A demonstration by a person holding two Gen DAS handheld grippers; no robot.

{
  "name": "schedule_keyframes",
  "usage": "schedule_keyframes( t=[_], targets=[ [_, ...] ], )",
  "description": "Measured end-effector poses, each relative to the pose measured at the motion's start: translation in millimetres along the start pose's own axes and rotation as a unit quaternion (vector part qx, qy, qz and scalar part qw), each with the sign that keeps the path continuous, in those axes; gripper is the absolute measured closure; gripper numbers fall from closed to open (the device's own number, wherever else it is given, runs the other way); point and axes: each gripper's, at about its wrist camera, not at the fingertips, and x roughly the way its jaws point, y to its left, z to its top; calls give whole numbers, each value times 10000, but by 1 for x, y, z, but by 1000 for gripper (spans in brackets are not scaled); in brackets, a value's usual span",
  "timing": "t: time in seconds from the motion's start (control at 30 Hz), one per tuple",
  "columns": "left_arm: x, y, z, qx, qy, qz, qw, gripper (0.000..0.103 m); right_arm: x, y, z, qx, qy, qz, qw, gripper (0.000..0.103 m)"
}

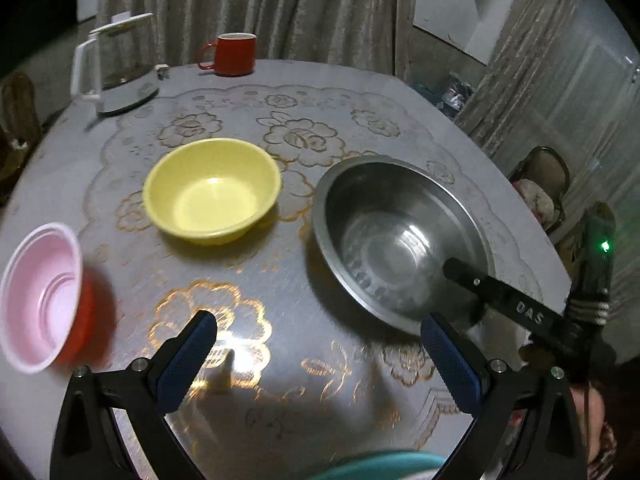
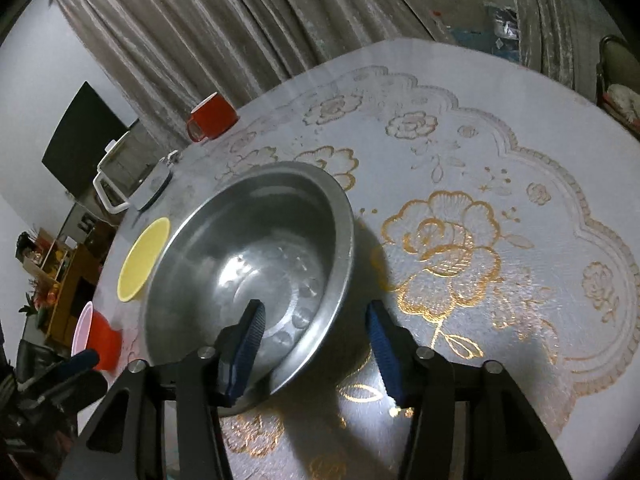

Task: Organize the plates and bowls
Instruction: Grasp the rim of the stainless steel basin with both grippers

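Note:
A steel bowl stands on the table, right of a yellow bowl. A red bowl with a pink inside is at the far left. My left gripper is open and empty above bare tablecloth in front of the bowls. My right gripper is open, its jaws straddling the steel bowl's near rim, one finger inside and one outside. The right gripper also shows in the left wrist view at that rim.
A red mug and a white kettle stand at the table's far edge. A teal rim shows at the near edge. Chairs stand to the right, curtains behind.

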Motion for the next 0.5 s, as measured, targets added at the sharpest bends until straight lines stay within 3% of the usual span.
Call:
schedule_keyframes(
  t=[0.17,0.27,0.37,0.5],
  targets=[
    [15,-8,9,149,-79,-72,9998,2,2,-5,-5,45,-183,320,9993,59],
    [23,-10,15,237,-136,-26,9996,10,0,-2,-10,-215,-318,176,9991,66],
    [36,-10,17,302,75,-93,9995,26,5,-4,-13,-247,-237,184,9992,75],
    [45,-13,16,454,216,-128,9987,49,5,-9,-12,-115,-241,325,9991,75]
  ],
)
